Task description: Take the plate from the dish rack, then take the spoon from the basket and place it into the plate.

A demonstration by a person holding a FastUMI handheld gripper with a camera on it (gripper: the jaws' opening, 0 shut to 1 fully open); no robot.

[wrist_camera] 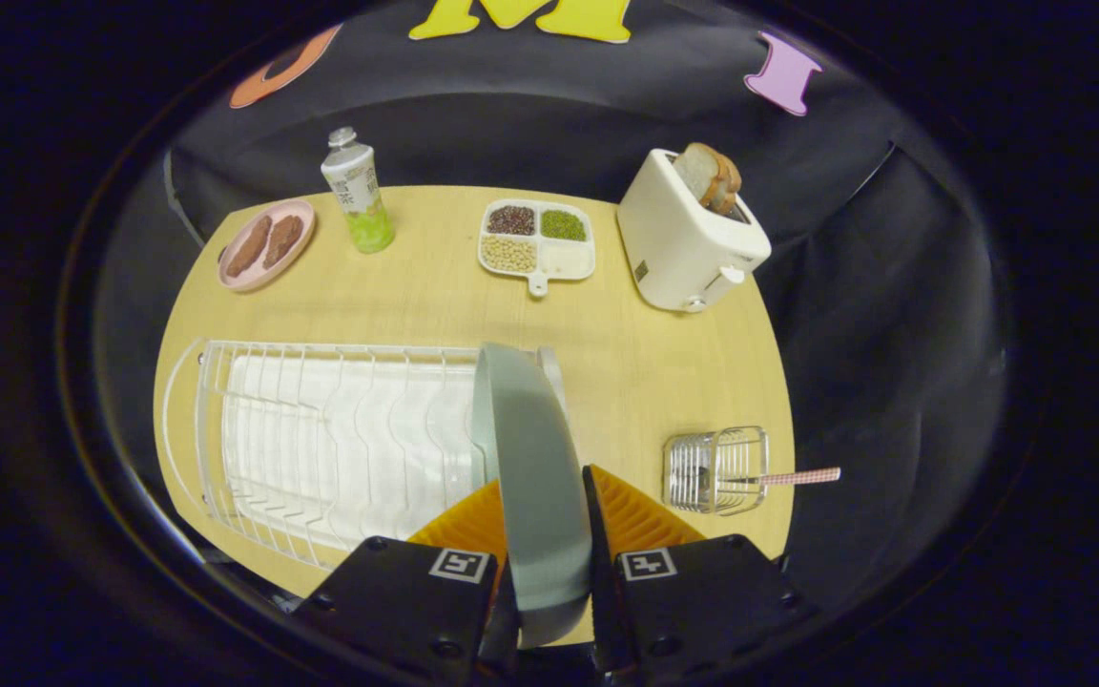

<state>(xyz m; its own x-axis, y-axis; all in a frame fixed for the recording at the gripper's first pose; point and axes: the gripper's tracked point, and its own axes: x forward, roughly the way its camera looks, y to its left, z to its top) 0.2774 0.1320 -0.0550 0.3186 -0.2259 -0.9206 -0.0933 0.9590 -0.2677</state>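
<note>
Above dish rack — tool clamping upright plate

I see ribbed orange fingers clamping a smooth, matt grey plate; white wire dish rack; shiny wire basket; pale wood-grain table; glossy toaster.

One plate, one dish rack, one basket and one spoon. One toaster with two bread slices, one bottle, one pink dish, one divided tray.
</note>
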